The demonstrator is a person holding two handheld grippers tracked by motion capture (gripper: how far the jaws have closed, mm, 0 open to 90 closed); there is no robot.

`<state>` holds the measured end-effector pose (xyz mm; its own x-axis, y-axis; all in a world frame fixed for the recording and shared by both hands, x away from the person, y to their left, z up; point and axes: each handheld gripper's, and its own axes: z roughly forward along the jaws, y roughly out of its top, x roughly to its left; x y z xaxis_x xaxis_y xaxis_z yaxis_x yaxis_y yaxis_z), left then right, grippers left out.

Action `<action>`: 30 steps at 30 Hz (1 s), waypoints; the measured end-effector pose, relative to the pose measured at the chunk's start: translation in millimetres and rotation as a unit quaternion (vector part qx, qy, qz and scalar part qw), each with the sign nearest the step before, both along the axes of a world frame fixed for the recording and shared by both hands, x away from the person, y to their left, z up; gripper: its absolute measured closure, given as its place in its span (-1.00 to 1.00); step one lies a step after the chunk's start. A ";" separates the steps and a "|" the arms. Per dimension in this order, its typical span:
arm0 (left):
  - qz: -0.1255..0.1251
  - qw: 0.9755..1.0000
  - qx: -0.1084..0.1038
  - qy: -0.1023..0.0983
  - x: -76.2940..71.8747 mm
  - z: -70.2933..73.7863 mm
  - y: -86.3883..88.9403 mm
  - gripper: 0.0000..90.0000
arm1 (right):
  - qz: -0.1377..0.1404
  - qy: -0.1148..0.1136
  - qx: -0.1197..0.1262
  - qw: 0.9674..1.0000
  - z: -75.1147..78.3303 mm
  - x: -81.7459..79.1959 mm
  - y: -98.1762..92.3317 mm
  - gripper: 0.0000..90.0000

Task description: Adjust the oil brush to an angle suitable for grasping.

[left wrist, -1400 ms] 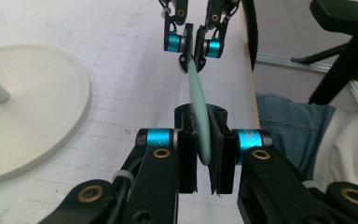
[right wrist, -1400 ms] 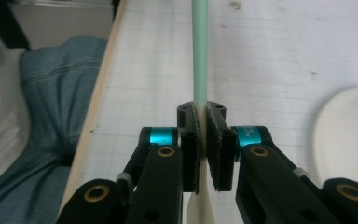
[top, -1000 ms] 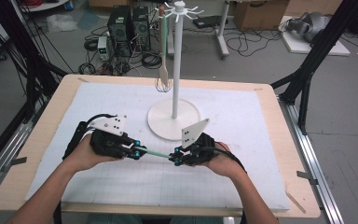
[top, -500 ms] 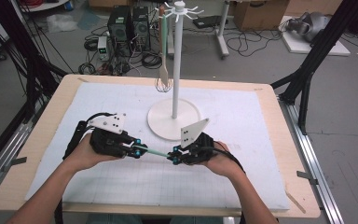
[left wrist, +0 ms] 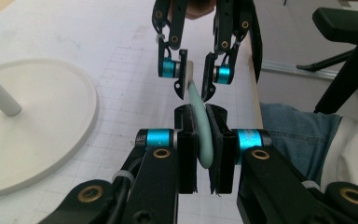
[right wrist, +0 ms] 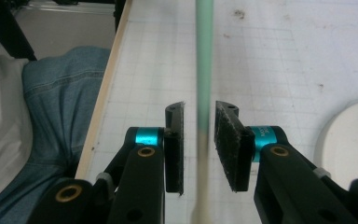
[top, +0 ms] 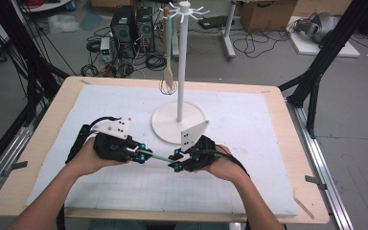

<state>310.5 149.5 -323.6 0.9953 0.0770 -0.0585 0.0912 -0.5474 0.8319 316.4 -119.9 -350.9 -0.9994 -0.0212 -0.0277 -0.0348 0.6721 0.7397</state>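
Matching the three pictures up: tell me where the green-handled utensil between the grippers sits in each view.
High view: green-handled utensil low centre, bridging both grippers.
Left gripper view: centre, clamped between the near fingers.
Right gripper view: vertical green strip, upper centre.
Shared landmark: white round stand base.

In the left gripper view, the left gripper (left wrist: 201, 154) hides the lower end of the green handle (left wrist: 199, 122) between its pads. The white stand base (left wrist: 42, 126) is cut off by the left edge there. In the right gripper view the handle (right wrist: 204, 70) is blurred and runs off the top edge. In the high view, what hangs from the stand's hooks (top: 168, 81) beside the pole is too small to identify.
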 end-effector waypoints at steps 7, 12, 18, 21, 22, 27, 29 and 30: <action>-0.002 1.000 0.001 0.003 0.3 -0.5 -1.5 0.85 | 0.008 -0.012 -0.002 1.000 1.6 -0.9 6.3 0.84; 0.010 1.000 -0.004 0.009 1.4 -0.3 0.7 0.67 | 0.006 -0.013 0.008 1.000 1.7 0.8 5.5 0.88; 0.026 1.000 -0.013 0.004 2.1 2.3 3.9 0.44 | -0.016 -0.013 0.037 0.999 4.2 3.1 2.0 0.88; 0.034 0.999 -0.024 0.006 2.6 3.0 4.0 0.44 | -0.019 -0.011 0.046 0.999 4.5 4.2 2.7 0.88; 0.034 0.999 -0.027 0.009 3.2 3.4 4.3 0.44 | -0.020 -0.011 0.047 0.999 4.1 4.0 3.4 0.88; 0.036 0.998 -0.039 0.018 4.6 5.3 4.5 0.56 | -0.025 -0.014 0.060 0.998 4.1 5.1 6.5 0.88; 0.034 0.998 -0.046 0.021 4.9 6.1 5.2 0.63 | -0.026 -0.009 0.064 0.998 4.1 5.1 7.2 0.88; 0.036 0.998 -0.048 0.020 4.9 6.5 5.3 0.68 | -0.025 -0.011 0.066 0.997 4.1 5.2 7.8 0.88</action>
<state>315.4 154.8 -317.1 0.9839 0.1412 -0.1091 0.1625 -0.4559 0.8751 321.6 -112.1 -346.7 -0.9983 0.0345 -0.0480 -0.0197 0.5708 0.8208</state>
